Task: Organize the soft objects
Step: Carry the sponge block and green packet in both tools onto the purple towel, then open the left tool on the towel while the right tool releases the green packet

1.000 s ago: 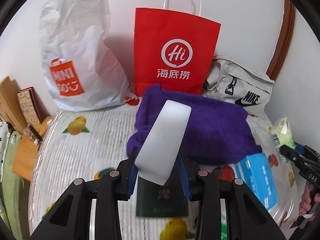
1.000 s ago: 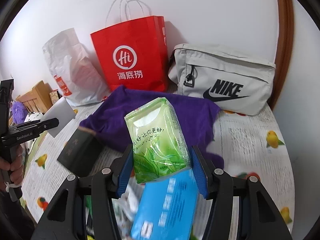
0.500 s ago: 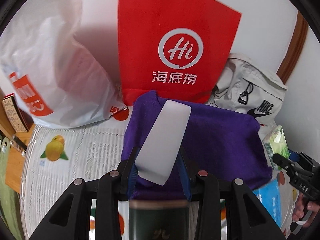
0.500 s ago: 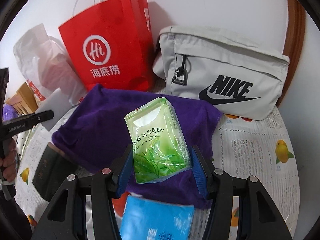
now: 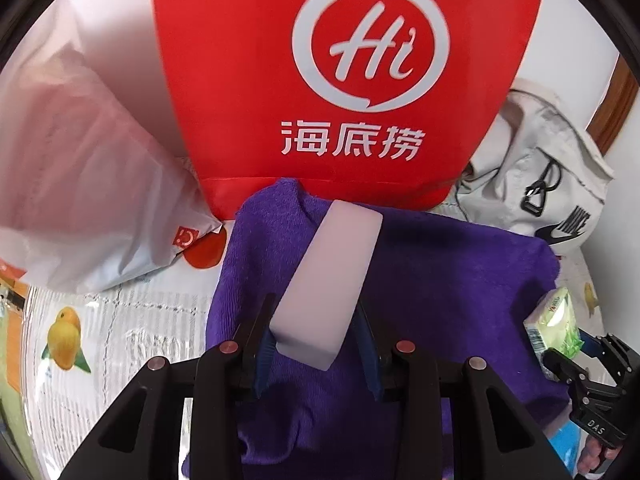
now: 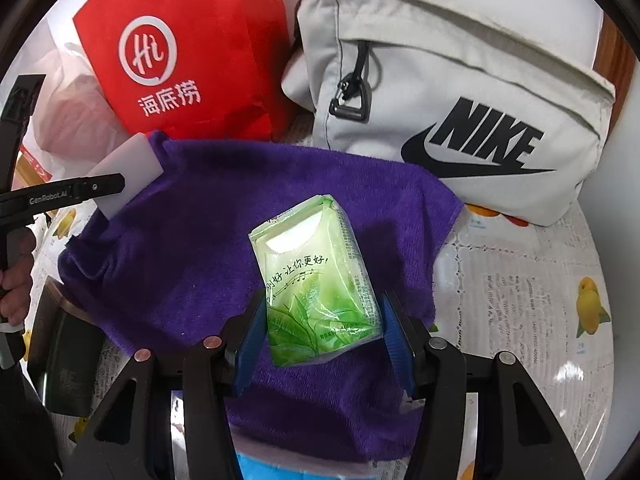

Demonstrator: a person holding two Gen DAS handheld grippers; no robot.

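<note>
**Both grippers loaded above the purple towel**

You hold a soft item in each hand over a table (image 6: 520, 304) covered in a fruit-print cloth. Your left gripper (image 5: 316, 344) is clamped on a white sponge block (image 5: 328, 284), gripped near its lower end, with most of its length sticking out past the blue pads. Your right gripper (image 6: 324, 340) is clenched on a green tissue pack (image 6: 316, 280), held across its lower half, the film puckering slightly at the pads. Both items hang over a purple towel (image 6: 180, 260) spread across the table, in front of a red paper bag (image 5: 320, 80), a white plastic bag (image 5: 80, 184) and a grey Nike bag (image 6: 460, 92) that stand against the wall.

Both items look light and yielding. The sponge probably compresses readily, so a grip low on its length lets the free end wobble; a hold nearer the middle would steady it. The tissue pack has a glossy wrapper that may slide between the pads, and squeezing harder would only crush the tissues inside, so hold it across its flat faces. The towel is limp and thick; pinch it at a corner or edge, since the middle would bunch up.
</note>
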